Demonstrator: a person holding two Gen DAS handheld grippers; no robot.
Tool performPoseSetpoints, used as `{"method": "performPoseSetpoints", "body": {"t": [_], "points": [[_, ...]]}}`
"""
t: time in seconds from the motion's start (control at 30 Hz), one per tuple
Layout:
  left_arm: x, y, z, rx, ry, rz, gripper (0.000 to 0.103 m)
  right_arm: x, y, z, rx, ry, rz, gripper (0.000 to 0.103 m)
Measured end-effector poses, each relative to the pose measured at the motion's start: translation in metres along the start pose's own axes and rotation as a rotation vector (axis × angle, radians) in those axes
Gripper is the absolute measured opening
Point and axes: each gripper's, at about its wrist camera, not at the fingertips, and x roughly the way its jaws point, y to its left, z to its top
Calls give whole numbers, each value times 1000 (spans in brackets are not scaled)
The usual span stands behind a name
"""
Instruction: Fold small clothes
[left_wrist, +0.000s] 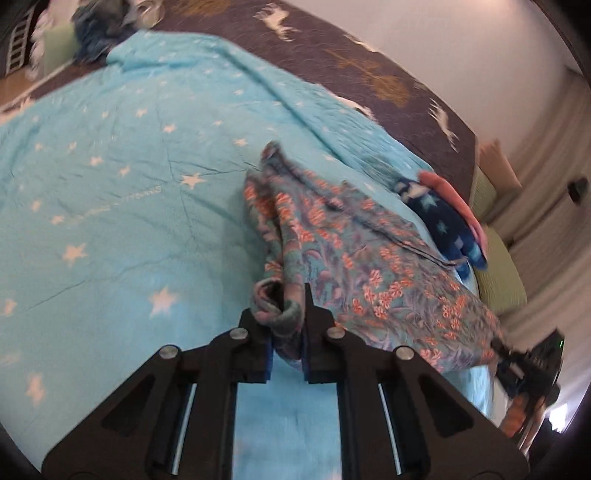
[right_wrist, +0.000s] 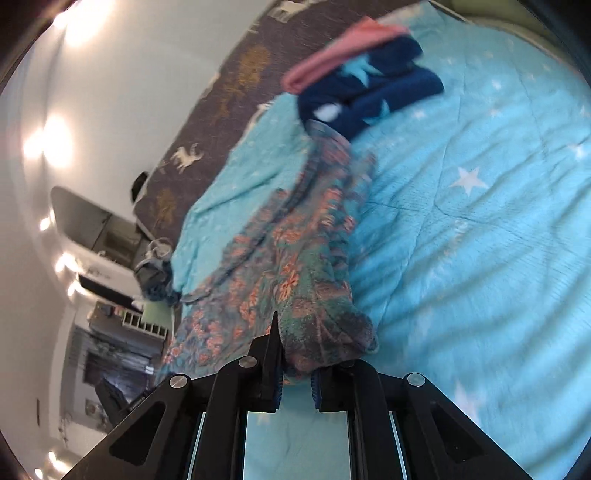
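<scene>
A small floral garment (left_wrist: 369, 266), teal with orange flowers, lies stretched across the light blue star-print blanket (left_wrist: 129, 184). My left gripper (left_wrist: 288, 314) is shut on a bunched corner of it at its near end. In the right wrist view the same floral garment (right_wrist: 280, 258) runs away from the camera, and my right gripper (right_wrist: 295, 354) is shut on its other bunched corner. In the left wrist view the right gripper (left_wrist: 524, 365) shows as a dark blur at the garment's far right end.
A folded dark blue star-print piece (right_wrist: 369, 96) with a pink piece (right_wrist: 332, 59) on it lies on the blanket just beyond the garment. A dark patterned bedspread (left_wrist: 332, 48) borders the blanket. More crumpled clothes (left_wrist: 99, 26) sit at the far corner.
</scene>
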Motion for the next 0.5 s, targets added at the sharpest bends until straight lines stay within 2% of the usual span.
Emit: {"method": "performPoseSetpoints", "body": {"t": [0.1,0.27,0.4,0.5], "points": [[-37,1,-28,56,40,-15,13,-41,1,-29,-30,11,-3,10],[-80,17,-80,34,158,-57,13,-98,-27,-95,28,64,-24,10],[-100,10,-109,93,203,7,13,-123,-39,-143,39,126,-89,11],[-108,4,-121,169,205,100,18,-137,-38,-161,23,139,-128,13]]}}
